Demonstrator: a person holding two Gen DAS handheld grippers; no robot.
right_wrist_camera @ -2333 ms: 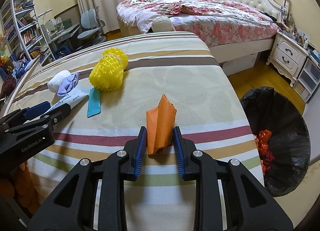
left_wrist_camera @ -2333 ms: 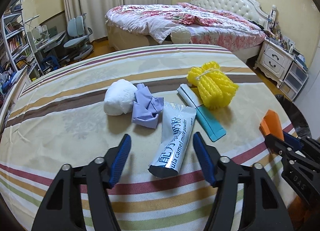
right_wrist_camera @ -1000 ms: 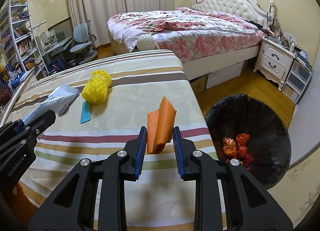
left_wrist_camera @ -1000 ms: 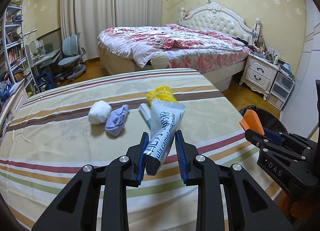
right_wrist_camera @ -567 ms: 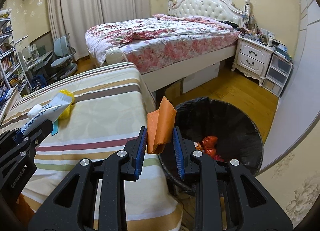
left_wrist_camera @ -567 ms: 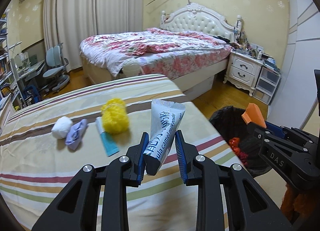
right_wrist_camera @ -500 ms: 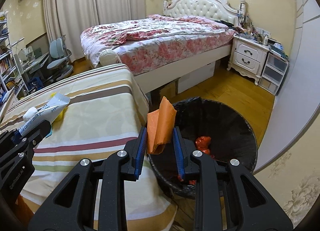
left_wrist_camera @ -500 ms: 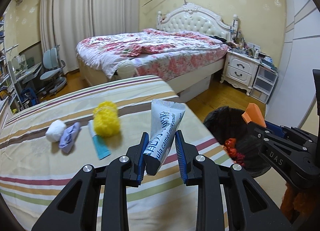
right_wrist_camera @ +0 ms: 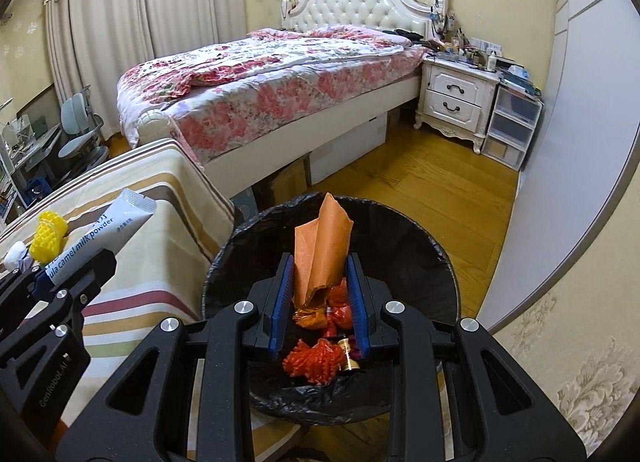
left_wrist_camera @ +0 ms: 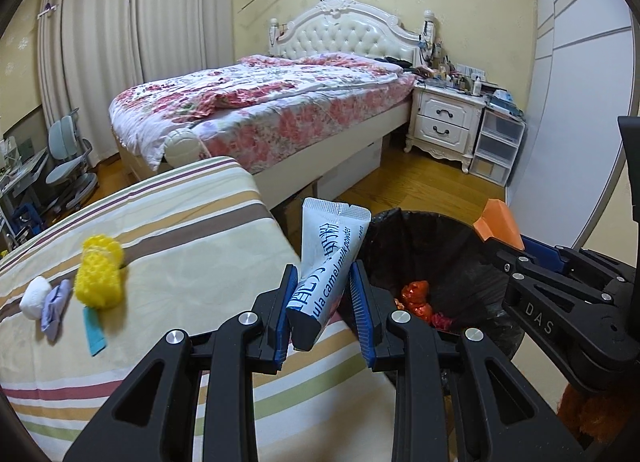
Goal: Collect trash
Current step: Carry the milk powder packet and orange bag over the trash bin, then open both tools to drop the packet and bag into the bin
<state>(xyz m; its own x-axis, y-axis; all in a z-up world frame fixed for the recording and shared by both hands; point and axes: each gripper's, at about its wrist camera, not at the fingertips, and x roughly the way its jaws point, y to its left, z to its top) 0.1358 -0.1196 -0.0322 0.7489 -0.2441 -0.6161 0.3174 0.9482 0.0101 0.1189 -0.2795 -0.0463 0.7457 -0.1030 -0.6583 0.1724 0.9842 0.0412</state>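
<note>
My left gripper (left_wrist_camera: 323, 282) is shut on a white camel milk powder sachet (left_wrist_camera: 326, 262), held upright over the table's right edge beside the bin. My right gripper (right_wrist_camera: 320, 274) is shut on a folded orange paper (right_wrist_camera: 320, 250), held directly above the black-lined trash bin (right_wrist_camera: 420, 238). Red and orange scraps (right_wrist_camera: 316, 358) lie in the bin's bottom. On the striped tablecloth (left_wrist_camera: 180, 246) remain a yellow foam net (left_wrist_camera: 98, 272), a teal strip (left_wrist_camera: 94, 332), a lilac wad (left_wrist_camera: 54, 308) and a white wad (left_wrist_camera: 34, 296).
The bin (left_wrist_camera: 440, 246) stands on the wooden floor (right_wrist_camera: 420, 181) off the table's right corner. Behind are a floral bed (right_wrist_camera: 280, 73), a white nightstand (right_wrist_camera: 456, 101) and plastic drawers (right_wrist_camera: 514, 121). A pale wall panel (right_wrist_camera: 580, 141) curves close on the right.
Both grippers swung right from over the table toward the bin, each keeping its load. The orange paper now hangs over the bin's opening; the sachet has reached the table's edge.
</note>
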